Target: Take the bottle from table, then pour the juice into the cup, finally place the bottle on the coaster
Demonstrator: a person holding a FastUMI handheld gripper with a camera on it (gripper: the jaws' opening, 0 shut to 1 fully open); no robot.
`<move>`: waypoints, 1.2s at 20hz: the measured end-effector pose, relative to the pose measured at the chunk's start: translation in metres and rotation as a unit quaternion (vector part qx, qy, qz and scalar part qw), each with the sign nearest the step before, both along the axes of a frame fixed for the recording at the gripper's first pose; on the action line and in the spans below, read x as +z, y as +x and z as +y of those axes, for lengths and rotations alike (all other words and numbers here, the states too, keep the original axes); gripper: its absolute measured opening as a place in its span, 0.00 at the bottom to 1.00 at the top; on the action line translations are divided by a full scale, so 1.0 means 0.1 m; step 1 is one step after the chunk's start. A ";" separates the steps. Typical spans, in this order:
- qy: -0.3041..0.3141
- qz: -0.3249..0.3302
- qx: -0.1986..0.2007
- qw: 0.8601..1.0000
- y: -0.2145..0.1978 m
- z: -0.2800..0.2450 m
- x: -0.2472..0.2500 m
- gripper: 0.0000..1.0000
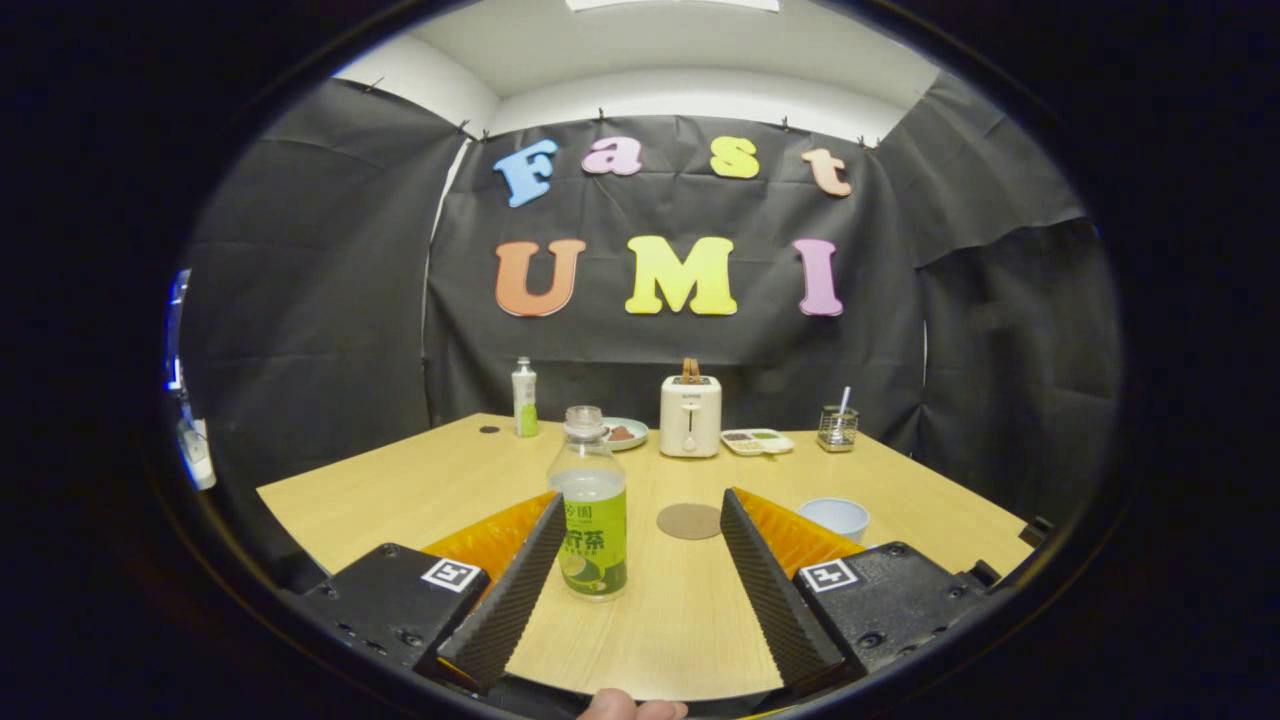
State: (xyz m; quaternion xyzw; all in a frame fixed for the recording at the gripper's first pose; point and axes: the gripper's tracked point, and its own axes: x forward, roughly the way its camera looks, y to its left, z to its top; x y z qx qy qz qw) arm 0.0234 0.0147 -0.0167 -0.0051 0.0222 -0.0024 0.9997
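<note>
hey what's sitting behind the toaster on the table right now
Behind the white toaster only the booth's black cloth wall shows. Something brown sticks out of its top slot. The table strip directly behind it is hidden. The open gripper has the juice bottle between its fingers.

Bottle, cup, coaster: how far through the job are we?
Nothing looks done yet. The bottle stands uncapped on the table, close against one finger of the open gripper, not gripped. The cup sits beyond the other finger and the coaster is bare. Grasping, pouring and placing all remain.
</note>
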 end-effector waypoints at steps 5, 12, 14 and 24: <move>0.001 0.023 0.006 1.000 0.17 0.12 -0.17 1.00; -0.010 0.067 0.007 0.998 0.50 0.31 -0.43 1.00; -0.015 0.078 0.006 0.997 0.59 0.37 -0.50 1.00; -0.017 0.100 0.009 0.995 0.91 0.47 -0.63 1.00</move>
